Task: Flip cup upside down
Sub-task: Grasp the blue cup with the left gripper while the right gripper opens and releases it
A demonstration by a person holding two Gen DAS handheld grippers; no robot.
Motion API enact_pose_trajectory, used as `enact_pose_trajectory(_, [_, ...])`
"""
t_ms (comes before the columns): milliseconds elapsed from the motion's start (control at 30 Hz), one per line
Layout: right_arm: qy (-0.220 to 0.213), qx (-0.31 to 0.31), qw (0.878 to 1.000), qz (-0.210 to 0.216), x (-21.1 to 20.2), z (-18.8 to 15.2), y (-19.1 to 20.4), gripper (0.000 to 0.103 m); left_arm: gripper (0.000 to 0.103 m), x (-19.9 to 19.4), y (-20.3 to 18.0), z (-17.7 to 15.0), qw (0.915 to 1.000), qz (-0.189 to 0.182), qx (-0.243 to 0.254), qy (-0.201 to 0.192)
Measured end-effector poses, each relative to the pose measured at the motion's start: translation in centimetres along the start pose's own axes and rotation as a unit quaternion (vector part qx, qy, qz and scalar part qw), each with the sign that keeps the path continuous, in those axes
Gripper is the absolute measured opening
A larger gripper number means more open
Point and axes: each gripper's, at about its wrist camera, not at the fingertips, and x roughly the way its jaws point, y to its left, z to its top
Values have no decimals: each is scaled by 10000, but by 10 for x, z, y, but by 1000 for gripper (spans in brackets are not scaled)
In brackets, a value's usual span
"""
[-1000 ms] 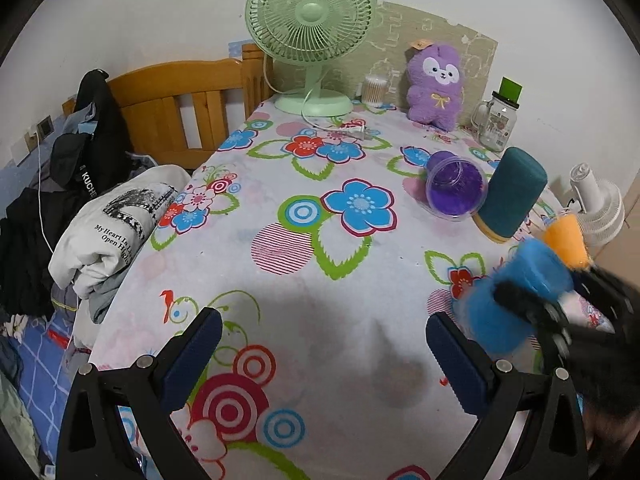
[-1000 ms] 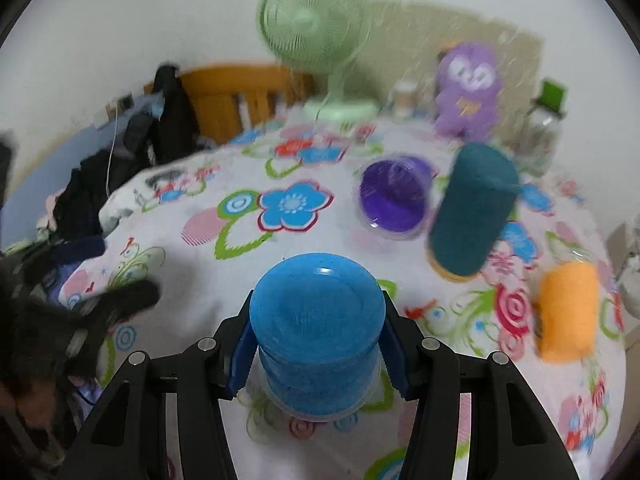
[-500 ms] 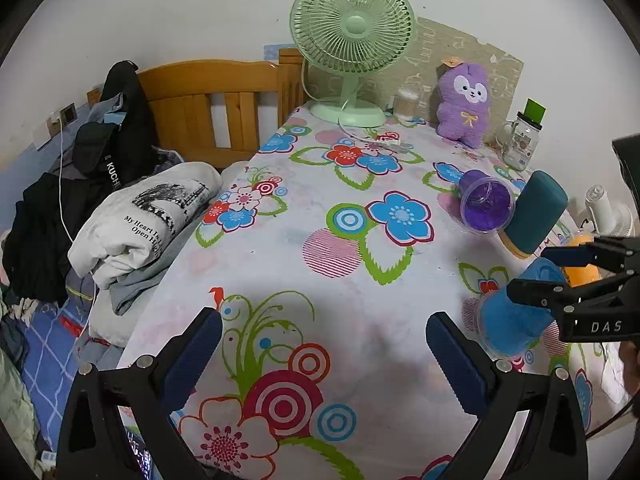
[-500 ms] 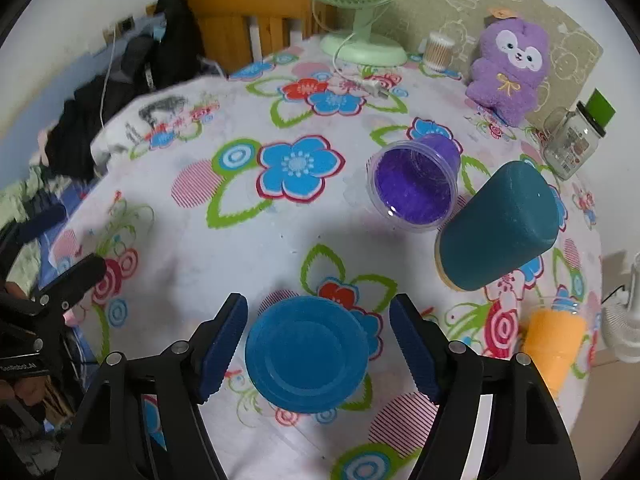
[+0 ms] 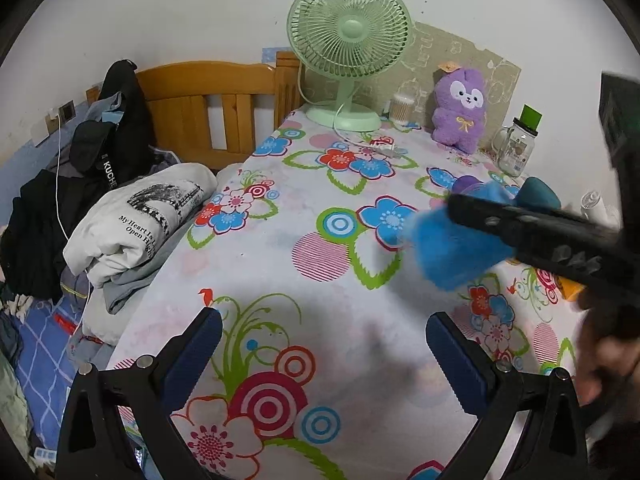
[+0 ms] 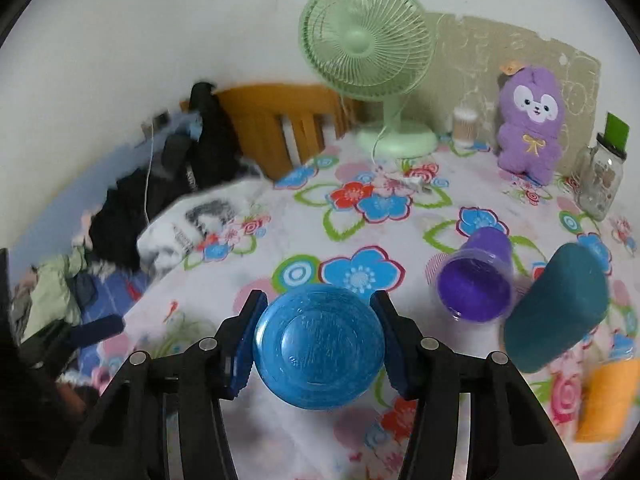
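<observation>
My right gripper (image 6: 319,342) is shut on a blue plastic cup (image 6: 319,346); the cup's flat base faces the camera and it hangs above the flowered tablecloth (image 6: 360,208). In the left wrist view the same blue cup (image 5: 448,252) appears blurred in the air at the right, under the right gripper's black finger (image 5: 532,226). My left gripper (image 5: 320,348) is open and empty over the near part of the table (image 5: 320,280).
A purple cup (image 6: 476,286) and a teal cup (image 6: 560,312) lie on their sides at the right, an orange cup (image 6: 608,396) beyond them. A green fan (image 6: 368,52), plush toy (image 6: 528,124) and glass jar (image 6: 600,180) stand at the back. Clothes (image 5: 140,216) pile at the left edge.
The right gripper closed on the blue cup and lifted it off the table, swinging it up and to the left. The left gripper stayed open.
</observation>
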Motion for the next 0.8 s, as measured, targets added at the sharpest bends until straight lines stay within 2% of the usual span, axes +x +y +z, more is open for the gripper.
enact_pose_trajectory(100, [-8,265,9996,113,1,-31,0,56,103,0,-7,-2,9999,6,157,32])
enact_pose_trajectory(233, [-315,207,9993,-66,-32,-66,3,56,103,2,-11,-3,9998,-84,155,74])
enact_pose_trajectory(300, [-182,293,9993,-111,-39,-80,-1,56,103,3,-16,-3,9997,-114,180,91])
enact_pose_trajectory(400, [19,435,9989,-188,-41,-93,-10,55,103,3,-25,-9,9992,-195,339,118])
enact_pose_trajectory(567, [137,606,9981,-53,-53,-92,-18,58,103,-1,-41,-24,9979,-337,523,153])
enact_pose_trajectory(600, [118,553,9983,-130,-60,-90,-18,60,103,-4,-44,-27,9978,-389,518,109])
enact_pose_trajectory(700, [12,497,9980,-399,-81,-92,-24,74,103,-10,-50,-29,9976,-512,468,-12])
enact_pose_trajectory(767, [-136,551,9969,-542,-99,-95,-35,89,103,-14,-60,-30,9969,-567,527,-104])
enact_pose_trajectory(800, [-259,603,9959,-630,-112,-98,-42,91,103,-15,-66,-31,9965,-577,582,-135])
